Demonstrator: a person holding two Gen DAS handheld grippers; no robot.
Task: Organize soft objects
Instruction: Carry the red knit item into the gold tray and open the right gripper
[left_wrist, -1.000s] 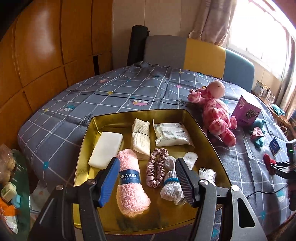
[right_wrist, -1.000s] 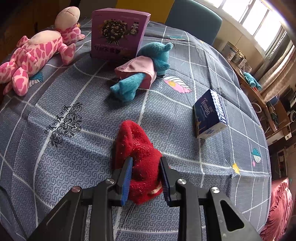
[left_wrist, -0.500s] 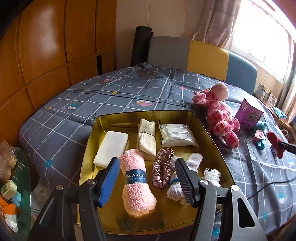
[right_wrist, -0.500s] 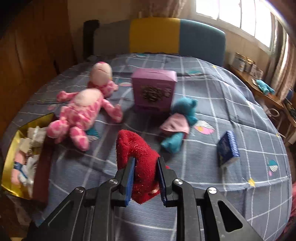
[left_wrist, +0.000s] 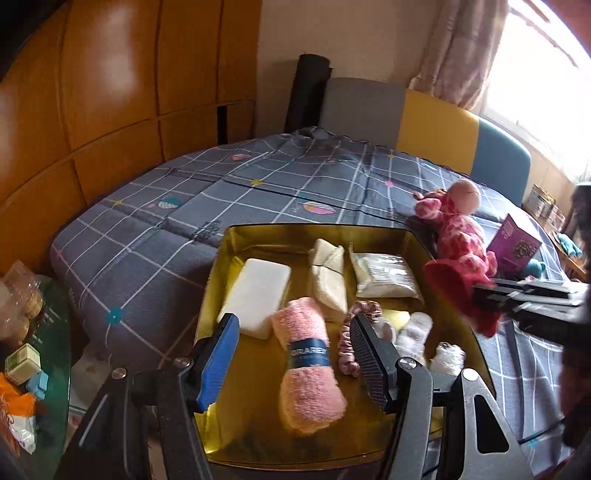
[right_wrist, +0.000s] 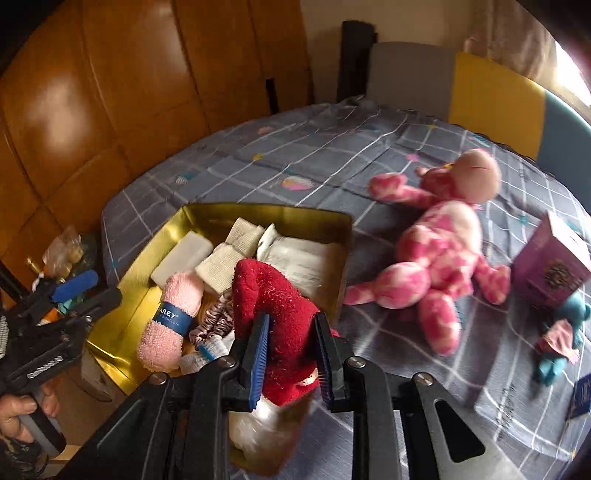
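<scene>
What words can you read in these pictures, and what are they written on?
"GRAREY": on the dark blue paper band around the rolled fluffy pink towel in the gold metal tin; partly cut off in both views.
Small line under it: too blurred to read.
Purple cardboard box: picture and print, too small to read.
White plastic packet in the tin: printing unreadable.
Black handle of the left claw: raised lettering, too blurred.
</scene>
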